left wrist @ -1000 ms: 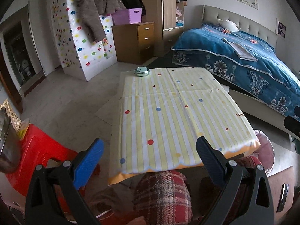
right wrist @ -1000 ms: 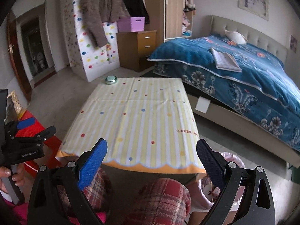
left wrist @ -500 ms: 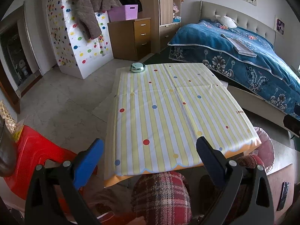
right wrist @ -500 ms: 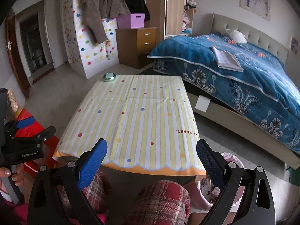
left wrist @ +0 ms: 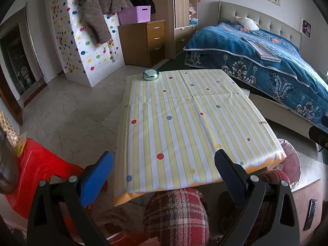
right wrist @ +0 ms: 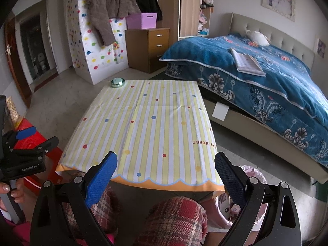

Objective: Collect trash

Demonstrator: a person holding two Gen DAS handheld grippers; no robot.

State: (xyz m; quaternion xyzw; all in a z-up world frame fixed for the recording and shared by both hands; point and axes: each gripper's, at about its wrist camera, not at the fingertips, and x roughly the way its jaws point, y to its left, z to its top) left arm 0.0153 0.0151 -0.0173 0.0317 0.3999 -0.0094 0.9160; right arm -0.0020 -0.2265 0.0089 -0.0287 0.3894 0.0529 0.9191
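Item 1: my left tool (left wrist: 163, 162) and right tool (right wrist: 166, 163), both spread wide, nothing held, at the worktop's (right wrist: 143, 127) near edge. Item 2: pink-lined bin (right wrist: 249, 171), on the floor near right. Item 3: small shiny green round piece (right wrist: 117, 82), far left corner. I judged it light, rigid, slippery; pinch across its sides. Nothing stood in the way.

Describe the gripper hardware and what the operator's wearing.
Both units match: the left gripper and the right gripper have black angular arms with silver pivot screws and blue textured pads. The left unit's body carries white "GenRobot.AI" lettering. No cables show. The operator wears red plaid trousers.
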